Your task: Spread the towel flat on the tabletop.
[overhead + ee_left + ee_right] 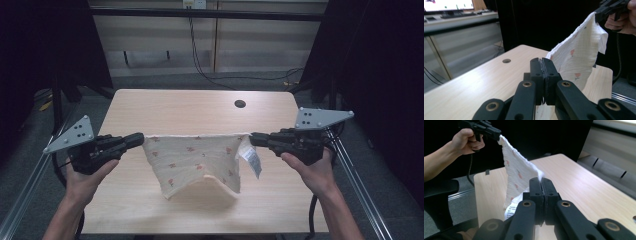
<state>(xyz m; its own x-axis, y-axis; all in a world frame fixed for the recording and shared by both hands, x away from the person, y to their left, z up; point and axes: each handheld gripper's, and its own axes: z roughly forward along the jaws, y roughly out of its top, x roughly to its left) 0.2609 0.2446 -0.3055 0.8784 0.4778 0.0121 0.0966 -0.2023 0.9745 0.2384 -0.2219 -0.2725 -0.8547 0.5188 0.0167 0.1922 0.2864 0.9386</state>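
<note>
Left tool [141, 139] and right tool [252, 139] are each clamped tight on a top corner of the cloth [195, 162]. The cloth is white, with small red prints and a label [253, 161] at its right edge; it is held stretched above the surface [200, 107], lower edge sagging.
</note>
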